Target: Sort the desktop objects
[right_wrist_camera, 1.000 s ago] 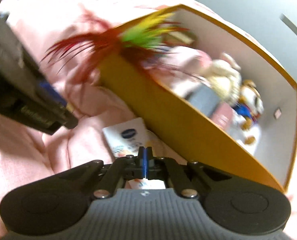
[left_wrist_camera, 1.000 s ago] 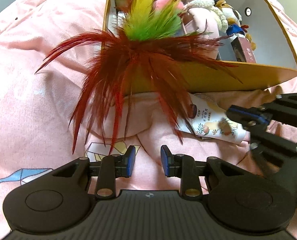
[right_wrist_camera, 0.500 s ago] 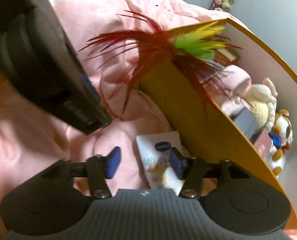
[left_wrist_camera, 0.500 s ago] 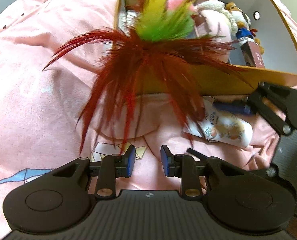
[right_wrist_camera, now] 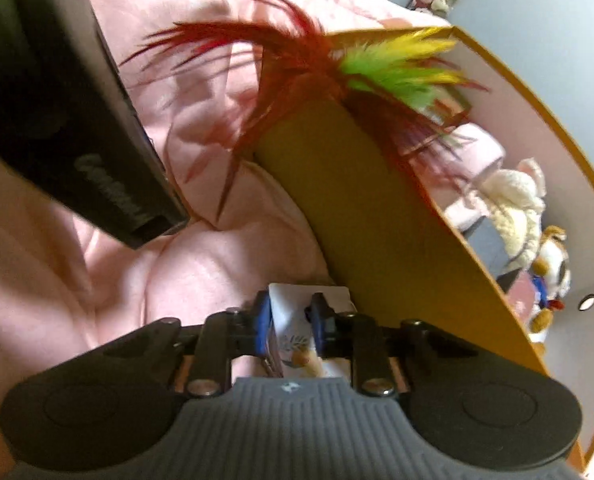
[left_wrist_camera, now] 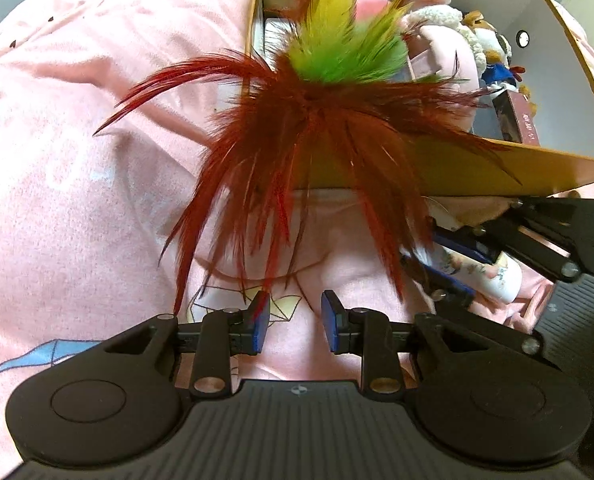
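Observation:
A white cream tube [right_wrist_camera: 297,320] with a flower print lies on the pink blanket beside the yellow box [right_wrist_camera: 361,208]. My right gripper [right_wrist_camera: 291,322] has its blue pads on either side of the tube and is shut on it; it also shows in the left wrist view [left_wrist_camera: 453,264], with the tube's end [left_wrist_camera: 501,280] sticking out. My left gripper [left_wrist_camera: 293,320] is open and empty over the blanket. A red, green and yellow feather toy [left_wrist_camera: 321,120] drapes over the box's near corner, also seen from the right wrist [right_wrist_camera: 337,80].
The box holds plush toys [left_wrist_camera: 457,36], a dark red carton [left_wrist_camera: 517,120] and other small items. The pink printed blanket [left_wrist_camera: 97,160] covers the whole surface. The left gripper's black body [right_wrist_camera: 65,120] stands close on the right gripper's left.
My right gripper went from shut to open, moved onto the tube and closed around it. My left gripper stayed open in place.

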`<control>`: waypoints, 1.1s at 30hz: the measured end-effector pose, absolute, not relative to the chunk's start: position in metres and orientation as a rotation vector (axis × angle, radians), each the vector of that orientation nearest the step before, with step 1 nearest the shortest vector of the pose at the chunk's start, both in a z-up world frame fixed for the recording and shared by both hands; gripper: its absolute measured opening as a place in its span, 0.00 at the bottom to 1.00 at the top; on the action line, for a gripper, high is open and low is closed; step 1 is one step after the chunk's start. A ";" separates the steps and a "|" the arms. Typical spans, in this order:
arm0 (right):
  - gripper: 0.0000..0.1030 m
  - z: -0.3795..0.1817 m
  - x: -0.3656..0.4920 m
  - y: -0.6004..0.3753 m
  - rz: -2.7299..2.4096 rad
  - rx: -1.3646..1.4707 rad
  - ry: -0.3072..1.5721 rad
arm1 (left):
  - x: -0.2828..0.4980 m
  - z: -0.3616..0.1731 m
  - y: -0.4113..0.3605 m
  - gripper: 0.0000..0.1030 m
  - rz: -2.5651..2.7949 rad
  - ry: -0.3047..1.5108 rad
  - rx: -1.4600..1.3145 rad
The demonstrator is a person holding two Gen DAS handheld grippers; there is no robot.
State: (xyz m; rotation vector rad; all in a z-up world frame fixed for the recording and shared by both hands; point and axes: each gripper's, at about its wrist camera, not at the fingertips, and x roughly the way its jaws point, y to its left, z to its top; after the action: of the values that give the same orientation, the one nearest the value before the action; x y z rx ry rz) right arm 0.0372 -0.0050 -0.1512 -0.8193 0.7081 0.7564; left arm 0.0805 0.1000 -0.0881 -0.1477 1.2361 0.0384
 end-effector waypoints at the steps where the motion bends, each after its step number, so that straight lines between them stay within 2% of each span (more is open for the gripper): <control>1: 0.16 -0.148 0.035 -0.008 0.745 -0.807 0.703 | 0.080 -0.088 0.100 0.30 0.037 1.235 -0.147; 8: 0.05 -0.115 0.026 -0.040 0.583 -0.691 0.647 | 0.076 -0.085 0.098 0.30 0.028 1.226 -0.132; 19: 0.06 -0.090 0.051 -0.098 0.474 -0.398 0.738 | 0.073 -0.076 0.094 0.31 -0.048 1.181 -0.128; 33: 0.10 -0.110 0.085 -0.084 0.598 -0.339 0.821 | 0.086 -0.077 0.068 0.30 -0.108 1.186 -0.090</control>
State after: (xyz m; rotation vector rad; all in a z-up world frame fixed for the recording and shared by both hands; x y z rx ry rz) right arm 0.0849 -0.0838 -0.1097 -0.3389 0.8208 0.5979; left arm 0.0861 0.0679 -0.0767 -0.0903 1.1862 -0.1080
